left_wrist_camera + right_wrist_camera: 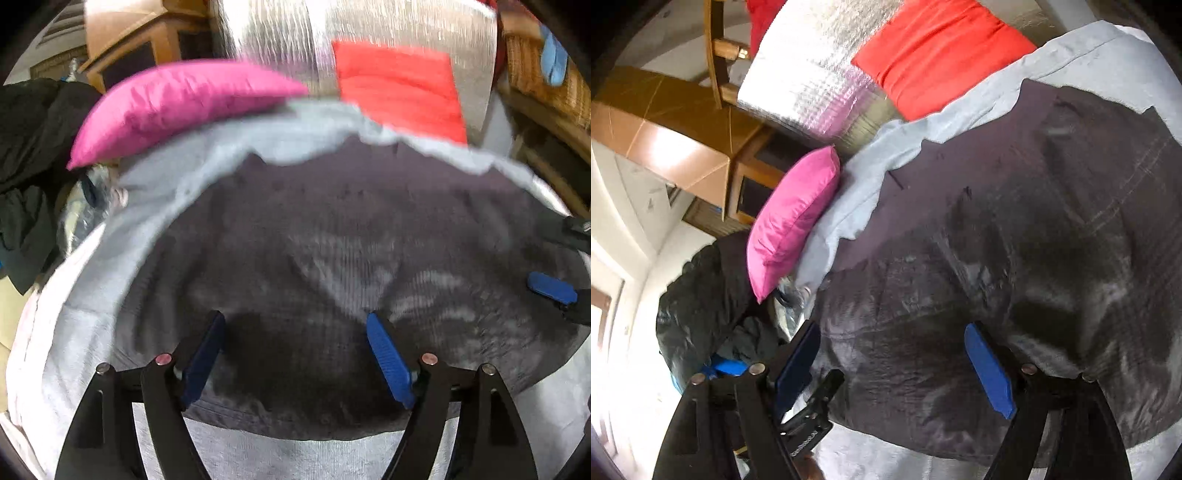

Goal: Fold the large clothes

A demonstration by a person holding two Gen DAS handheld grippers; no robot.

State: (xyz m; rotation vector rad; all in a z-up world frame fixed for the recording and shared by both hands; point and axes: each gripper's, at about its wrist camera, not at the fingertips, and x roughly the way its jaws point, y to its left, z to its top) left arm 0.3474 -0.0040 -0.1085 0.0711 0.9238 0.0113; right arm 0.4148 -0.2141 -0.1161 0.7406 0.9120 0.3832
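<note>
Dark garment spread flat on a pale grey sheet, both hand-held grippers spread wide above it, holding nothing.

The left wrist view, blurred, shows the dark garment (314, 258) centred on the sheet (74, 332), the left hand-held gripper (295, 354) gaping, and the right hand-held gripper's blue pad at the far right edge, mostly cut off. The right wrist view, tilted, shows the right hand-held gripper (894, 362) equally wide over the garment's near edge, plus a black heap (701, 288) beside the pink cushion (794, 218); the red cushion (938, 51) leans behind.
</note>
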